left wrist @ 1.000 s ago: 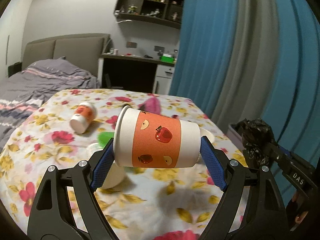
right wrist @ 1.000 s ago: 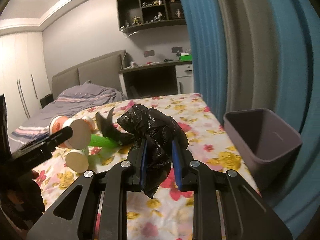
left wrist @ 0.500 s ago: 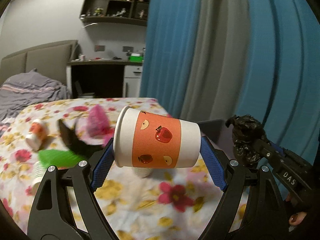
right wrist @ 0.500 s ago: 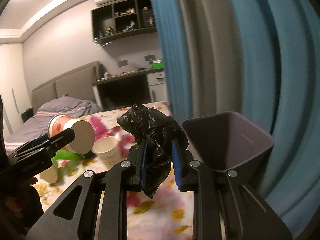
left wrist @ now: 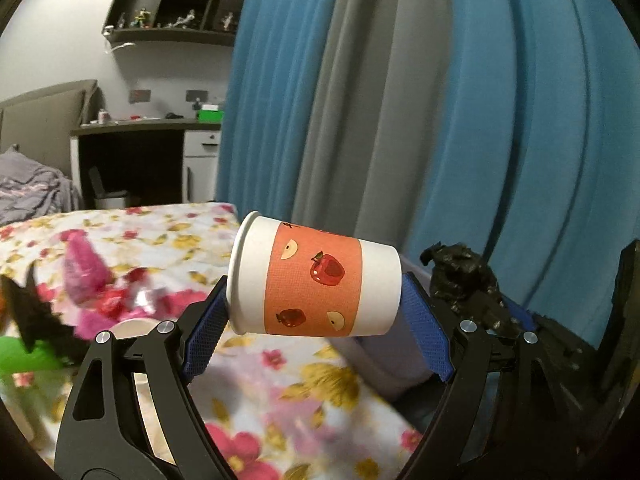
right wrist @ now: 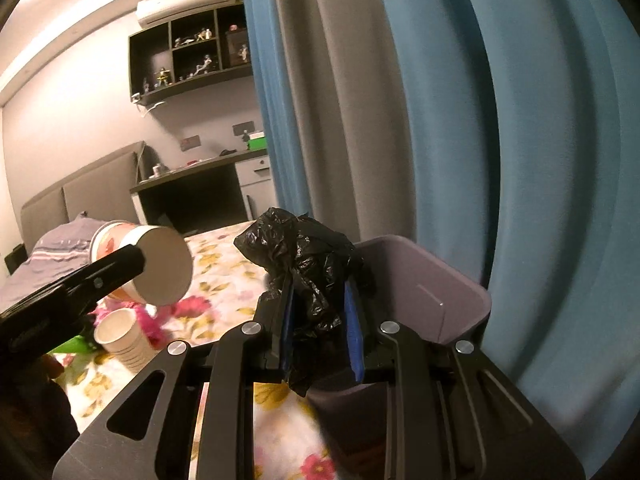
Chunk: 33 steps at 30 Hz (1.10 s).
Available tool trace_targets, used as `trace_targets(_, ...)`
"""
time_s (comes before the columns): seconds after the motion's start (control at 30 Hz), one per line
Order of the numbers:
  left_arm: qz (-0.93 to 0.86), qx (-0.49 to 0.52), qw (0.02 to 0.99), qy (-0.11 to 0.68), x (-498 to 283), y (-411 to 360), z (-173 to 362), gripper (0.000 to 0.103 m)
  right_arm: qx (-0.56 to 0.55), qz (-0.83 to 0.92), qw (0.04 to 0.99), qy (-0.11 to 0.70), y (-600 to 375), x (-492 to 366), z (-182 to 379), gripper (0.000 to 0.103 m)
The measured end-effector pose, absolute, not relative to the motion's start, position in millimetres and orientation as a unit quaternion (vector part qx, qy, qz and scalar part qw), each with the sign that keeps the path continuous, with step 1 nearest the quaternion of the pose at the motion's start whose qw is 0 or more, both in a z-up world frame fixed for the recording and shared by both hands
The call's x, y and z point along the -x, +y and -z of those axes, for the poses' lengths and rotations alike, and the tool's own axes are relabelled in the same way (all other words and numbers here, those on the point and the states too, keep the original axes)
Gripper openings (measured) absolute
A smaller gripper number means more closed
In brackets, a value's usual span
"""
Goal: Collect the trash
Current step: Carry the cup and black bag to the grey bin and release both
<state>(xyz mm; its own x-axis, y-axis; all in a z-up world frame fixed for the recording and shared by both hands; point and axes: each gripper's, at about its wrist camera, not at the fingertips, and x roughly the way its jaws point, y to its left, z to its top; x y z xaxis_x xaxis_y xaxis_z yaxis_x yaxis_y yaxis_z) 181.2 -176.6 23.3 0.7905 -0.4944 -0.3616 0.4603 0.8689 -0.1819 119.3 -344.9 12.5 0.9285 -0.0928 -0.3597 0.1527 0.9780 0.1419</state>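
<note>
Landmark: you can place everything against the bin [right wrist: 460,300], a dull purple plastic tub with smooth straight walls, standing at the edge of the floral tabletop [left wrist: 280,392] beside the blue curtain [right wrist: 540,160].

Far left of bin: soft litter lies on the tabletop, a pink crumpled wrapper [left wrist: 82,268], a black scrap [left wrist: 28,312] and something green [left wrist: 20,356]; all are blurred, so you cannot judge them closely.

Left of bin, nearer: a plain white paper cup [right wrist: 120,338] stands on the cloth, mouth up.

Left hand-held gripper [left wrist: 316,320]: your jaws stand wide and are clamped end to end on the apple cup [left wrist: 316,284], one blue pad at the rim and one at the base, the cup on its side in the air just left of the bin.

Apple cup handling: thin paper, light and easily crushed. The rolled rim and the flat base are its stiff parts, so your end-to-end hold suits it; the smooth wall would dent.

Right hand-held gripper [right wrist: 320,328]: your jaws are narrow and pinched on the black bag [right wrist: 308,264], which is held at the bin's near rim.

Black bag handling: glossy crinkled film, limp and nearly weightless. It may cling to the textured pads when you let go, so take it by the bunched middle.
</note>
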Motion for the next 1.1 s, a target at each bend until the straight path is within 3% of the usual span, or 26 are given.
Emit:
trace_targets(0.83, 0.298, 0.047, 0.918, 0.257, -246.3, -248.0, 23.3, 0.082, -0.113, 0.084, 0.959, 0.246, -373.0, -162.0, 37.2, 0.027)
trace_targets(1.03, 0.316, 0.047, 0.909, 0.268, -250.0, -257.8, 30.0, 0.082, -0.114, 0.08, 0.958, 0.249, -377.2, -163.9, 40.2, 0.046)
trace_targets(1.1, 0.322, 0.052, 0.904, 0.276, -251.9, -261.3, 33.7, 0.082, -0.11, 0.08, 0.959, 0.25, -378.1, -163.4, 40.1, 0.049)
